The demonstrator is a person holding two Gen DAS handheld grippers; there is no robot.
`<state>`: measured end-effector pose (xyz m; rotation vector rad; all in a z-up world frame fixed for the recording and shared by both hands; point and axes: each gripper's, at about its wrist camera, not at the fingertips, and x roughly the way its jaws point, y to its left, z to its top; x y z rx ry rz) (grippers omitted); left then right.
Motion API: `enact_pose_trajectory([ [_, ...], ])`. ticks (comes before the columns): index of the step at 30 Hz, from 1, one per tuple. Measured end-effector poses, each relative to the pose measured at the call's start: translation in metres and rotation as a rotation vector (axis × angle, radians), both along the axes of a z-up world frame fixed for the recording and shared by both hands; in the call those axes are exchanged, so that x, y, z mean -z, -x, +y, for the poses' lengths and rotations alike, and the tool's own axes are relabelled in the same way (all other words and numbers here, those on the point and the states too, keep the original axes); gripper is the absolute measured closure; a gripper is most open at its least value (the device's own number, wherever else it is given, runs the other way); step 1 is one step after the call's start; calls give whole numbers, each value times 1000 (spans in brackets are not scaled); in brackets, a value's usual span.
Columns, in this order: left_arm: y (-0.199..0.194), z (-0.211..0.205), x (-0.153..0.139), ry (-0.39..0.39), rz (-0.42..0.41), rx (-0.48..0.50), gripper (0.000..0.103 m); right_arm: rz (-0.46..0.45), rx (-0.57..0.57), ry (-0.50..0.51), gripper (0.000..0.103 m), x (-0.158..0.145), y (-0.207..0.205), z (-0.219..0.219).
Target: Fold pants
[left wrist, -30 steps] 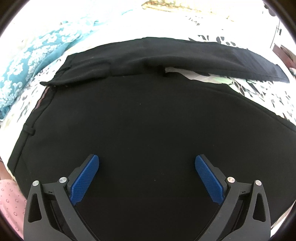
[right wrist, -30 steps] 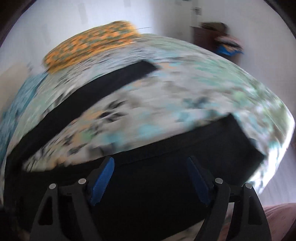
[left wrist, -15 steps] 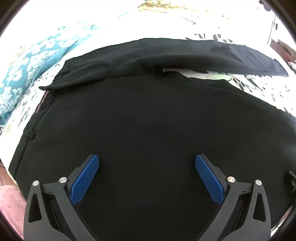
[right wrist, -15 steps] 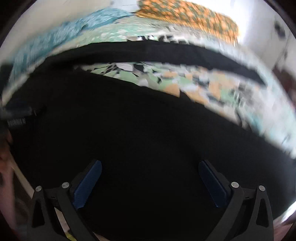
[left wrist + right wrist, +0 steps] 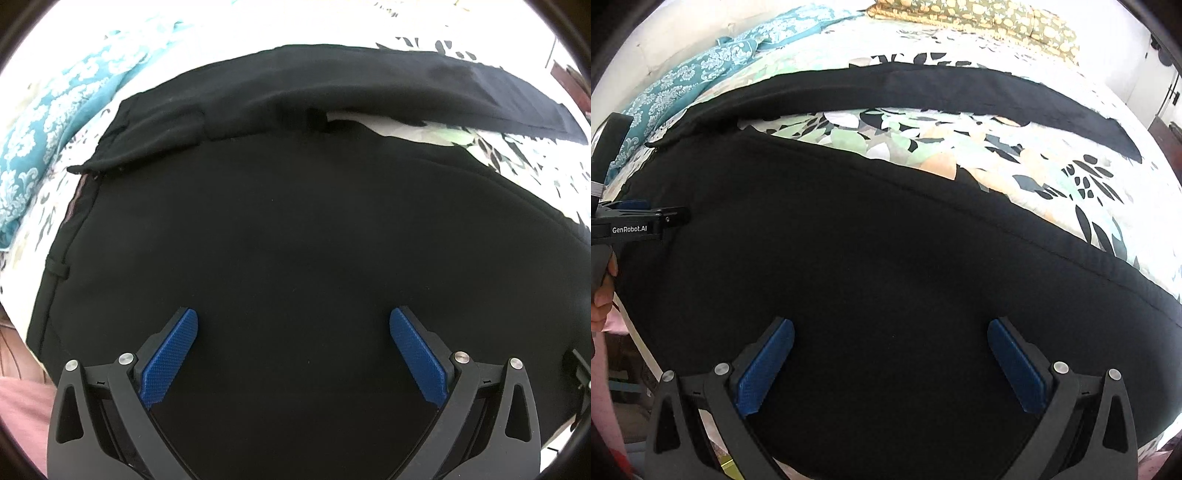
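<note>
left wrist view: left tool (image 5: 293,325) spread above black pants (image 5: 295,229); right tool (image 5: 891,338) spread too

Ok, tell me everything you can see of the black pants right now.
The black pants are plain, matte woven cloth, lying flat on the floral bedspread. The legs are spread in a V, the bedspread showing between them. A belt loop marks the waistband at the left. Both grippers hover over the near leg, jaws open, gripping nothing.
</note>
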<state>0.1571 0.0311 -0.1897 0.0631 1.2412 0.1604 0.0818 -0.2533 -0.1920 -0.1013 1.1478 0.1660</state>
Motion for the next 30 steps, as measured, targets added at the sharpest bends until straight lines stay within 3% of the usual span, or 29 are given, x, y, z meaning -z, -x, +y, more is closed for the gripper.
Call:
enact_pose_trajectory([
  [8,12,0,3,-2,-75,6,1,-10,19,17,0,3,3,3],
  [23,3,3,3,8,-53,4,1,69,24,42,0,3,-10,4],
  [30,4,0,3,5,-55,21,1,23,35,28,0,3,-4,1],
])
